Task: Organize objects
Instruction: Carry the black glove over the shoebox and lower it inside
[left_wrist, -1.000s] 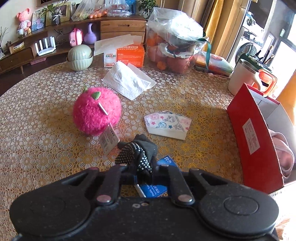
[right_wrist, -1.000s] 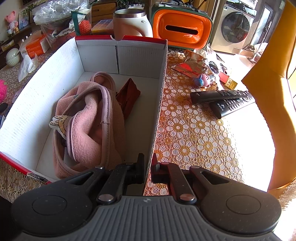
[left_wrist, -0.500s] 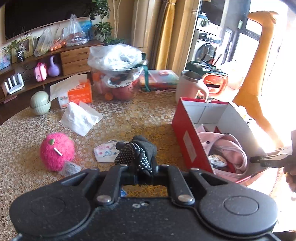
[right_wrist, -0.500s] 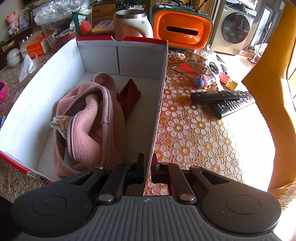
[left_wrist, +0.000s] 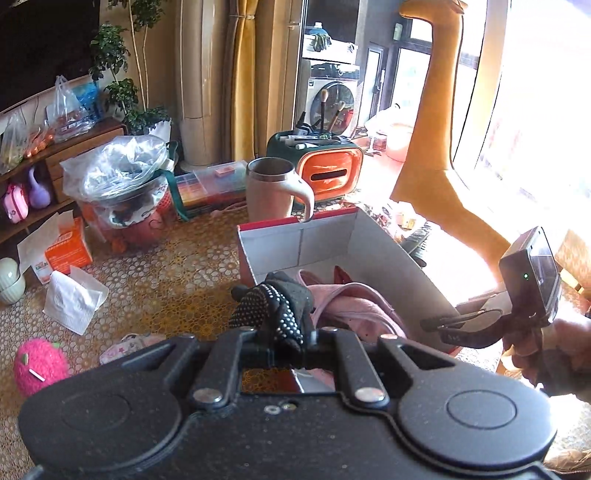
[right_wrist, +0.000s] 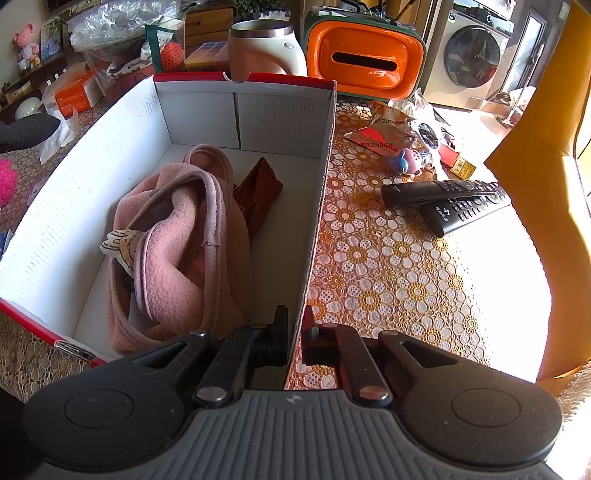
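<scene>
My left gripper (left_wrist: 286, 345) is shut on a black dotted glove (left_wrist: 273, 308) and holds it in the air at the near left edge of the red cardboard box (left_wrist: 295, 236). The box holds a pink fleece garment (right_wrist: 177, 251) and a brown cloth (right_wrist: 258, 192). My right gripper (right_wrist: 294, 338) is shut on the box's right wall (right_wrist: 321, 184) near its front corner; it also shows in the left wrist view (left_wrist: 439, 325). A pink fuzzy ball (left_wrist: 38, 365) and a printed face mask (left_wrist: 125, 345) lie on the table to the left.
A beige mug (left_wrist: 275, 188) and an orange tissue holder (left_wrist: 328, 173) stand behind the box. Two remotes (right_wrist: 447, 201) and small packets (right_wrist: 388, 129) lie right of it. A tissue pack (left_wrist: 74, 299), an orange carton (left_wrist: 68, 251) and a bagged bowl (left_wrist: 125, 184) sit far left.
My left gripper has lifted the glove off the table and carried it right, up to the box. The right gripper has kept its hold on the box wall.
</scene>
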